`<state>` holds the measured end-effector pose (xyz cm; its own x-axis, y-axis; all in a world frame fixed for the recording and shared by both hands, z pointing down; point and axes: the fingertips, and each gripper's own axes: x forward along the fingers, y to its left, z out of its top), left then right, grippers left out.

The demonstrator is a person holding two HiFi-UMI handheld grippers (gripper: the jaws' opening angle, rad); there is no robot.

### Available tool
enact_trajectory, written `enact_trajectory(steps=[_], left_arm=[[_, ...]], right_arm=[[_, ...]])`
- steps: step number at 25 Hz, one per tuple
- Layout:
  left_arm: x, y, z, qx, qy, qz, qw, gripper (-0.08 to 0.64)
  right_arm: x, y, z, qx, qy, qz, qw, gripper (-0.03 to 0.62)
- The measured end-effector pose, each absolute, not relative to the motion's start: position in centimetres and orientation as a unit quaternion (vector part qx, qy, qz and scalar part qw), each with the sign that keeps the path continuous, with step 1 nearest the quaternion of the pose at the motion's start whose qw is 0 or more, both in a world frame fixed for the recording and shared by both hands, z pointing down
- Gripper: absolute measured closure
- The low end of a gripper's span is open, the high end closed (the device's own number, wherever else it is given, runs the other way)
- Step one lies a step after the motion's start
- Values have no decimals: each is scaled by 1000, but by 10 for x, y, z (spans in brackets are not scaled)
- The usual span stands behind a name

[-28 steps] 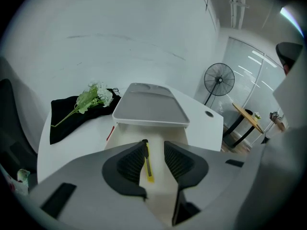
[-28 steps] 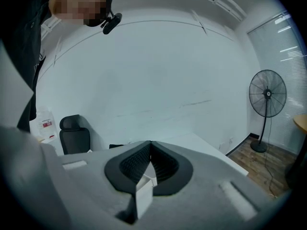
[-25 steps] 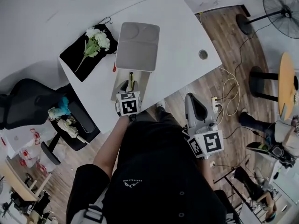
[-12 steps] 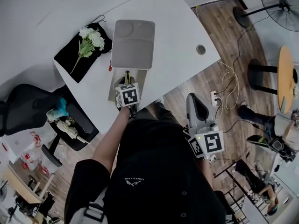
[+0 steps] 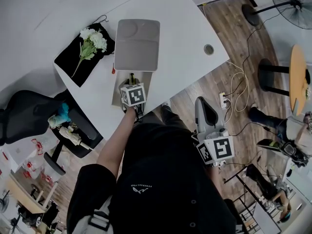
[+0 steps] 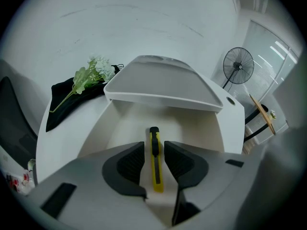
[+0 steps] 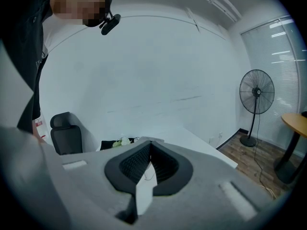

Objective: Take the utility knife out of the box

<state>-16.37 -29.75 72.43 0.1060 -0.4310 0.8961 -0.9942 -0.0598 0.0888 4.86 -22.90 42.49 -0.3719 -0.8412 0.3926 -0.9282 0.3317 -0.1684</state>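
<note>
Low at the centre of the left gripper view, the yellow utility knife (image 6: pixel 154 162) lies flat on the floor of the open white box (image 6: pixel 96 128). It runs lengthwise between the jaws of the left hand-held gripper (image 6: pixel 154 144), which stand narrowly apart with a sliver of gap on each side. If they close off-centre they would pinch only the slim edge, so the knife could twist or drop back. The right hand-held gripper (image 7: pixel 149 146), jaws together on nothing, hangs clear of the tabletop (image 5: pixel 185 33).
</note>
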Motion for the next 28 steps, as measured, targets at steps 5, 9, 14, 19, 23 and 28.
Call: enact_trajectory(steps=[5,9,14,19,23,28], left_arm=[[-163,-299,727,628,-565,367,388,434],[-159,-299,728,626,-566,372,386,495],[-159,-298,728,617,-574,374,388,497],[-165,-296,724,615,-578,370,387,498],[-167,-295,717,618,-584,362,383,497],[-165,-296,703,630,-590,353,362,497]], right_arm=[[50,-230,428,547,-807,186,119,588],[49,-233,429,545,-809,186,120,588],[52,-233,430,544,-809,188,119,588],[55,-233,429,544,-810,188,114,588],[53,-233,430,538,-814,189,113,588],[54,-233,427,532,-818,188,110,588]])
